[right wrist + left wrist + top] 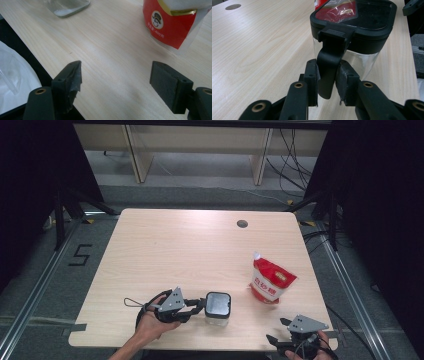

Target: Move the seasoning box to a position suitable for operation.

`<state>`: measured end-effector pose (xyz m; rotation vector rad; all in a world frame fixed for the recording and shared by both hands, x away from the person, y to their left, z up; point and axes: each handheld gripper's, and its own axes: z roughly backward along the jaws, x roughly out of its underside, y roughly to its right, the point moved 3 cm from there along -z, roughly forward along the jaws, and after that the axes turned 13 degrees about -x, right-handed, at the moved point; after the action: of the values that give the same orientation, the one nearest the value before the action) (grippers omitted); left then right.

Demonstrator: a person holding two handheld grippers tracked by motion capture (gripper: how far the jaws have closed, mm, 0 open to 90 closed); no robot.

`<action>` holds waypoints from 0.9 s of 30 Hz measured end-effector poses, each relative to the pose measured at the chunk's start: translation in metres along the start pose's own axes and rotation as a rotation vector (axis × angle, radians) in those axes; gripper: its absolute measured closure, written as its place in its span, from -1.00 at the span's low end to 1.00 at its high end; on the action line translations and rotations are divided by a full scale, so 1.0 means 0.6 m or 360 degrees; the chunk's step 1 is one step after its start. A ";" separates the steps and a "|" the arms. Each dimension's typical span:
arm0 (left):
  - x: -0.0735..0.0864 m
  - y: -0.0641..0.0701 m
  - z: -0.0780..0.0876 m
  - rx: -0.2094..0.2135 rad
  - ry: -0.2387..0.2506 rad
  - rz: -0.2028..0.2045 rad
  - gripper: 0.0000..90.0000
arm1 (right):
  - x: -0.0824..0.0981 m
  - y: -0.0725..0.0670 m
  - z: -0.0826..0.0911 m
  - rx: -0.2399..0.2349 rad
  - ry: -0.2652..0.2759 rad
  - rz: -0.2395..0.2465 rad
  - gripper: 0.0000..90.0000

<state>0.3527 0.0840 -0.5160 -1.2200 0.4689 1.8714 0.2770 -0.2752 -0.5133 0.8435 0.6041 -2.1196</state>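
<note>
The left gripper [199, 306] is held level in an upturned left hand [152, 322], its jaws brought close on either side of a black latch tab [329, 61], against which the pads [313, 82] are set. The right gripper [278, 331] is held low in the right hand [320, 345], jaws spread wide with nothing between the pads [165, 82].

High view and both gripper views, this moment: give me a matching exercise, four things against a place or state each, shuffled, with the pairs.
Things:
1. clear glass jar with a black square lid
2. red and white spouted pouch
3. left gripper
4. right gripper

Places or states:
A. jaws wide apart over bare light wood table, nothing between them
B. lies at the table's right side, spout pointing away from the person
C. stands near the table's front edge, its black latch tab hanging down its side
D. pads set on either side of the black latch tab

Pairs: 1-C, 2-B, 3-D, 4-A
</note>
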 end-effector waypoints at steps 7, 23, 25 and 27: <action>-0.002 -0.002 0.010 0.0002 -0.0011 -0.0010 0.17 | 0.002 0.004 0.001 -0.0007 -0.0003 0.0030 -0.40; -0.027 -0.010 0.040 -0.0065 -0.0020 0.0254 -0.43 | 0.002 0.006 -0.001 -0.0033 -0.0008 0.0039 -0.40; -0.030 -0.013 0.042 -0.0079 -0.0002 0.0247 -0.43 | 0.002 0.005 -0.001 -0.0028 -0.0014 0.0028 -0.40; -0.033 -0.014 0.045 -0.0097 0.0010 0.0246 -0.42 | 0.002 0.004 -0.002 -0.0027 -0.0012 0.0028 -0.40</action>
<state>0.3476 0.0982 -0.4850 -1.2607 0.5254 2.0259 0.2788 -0.2769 -0.5153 0.8282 0.6078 -2.0984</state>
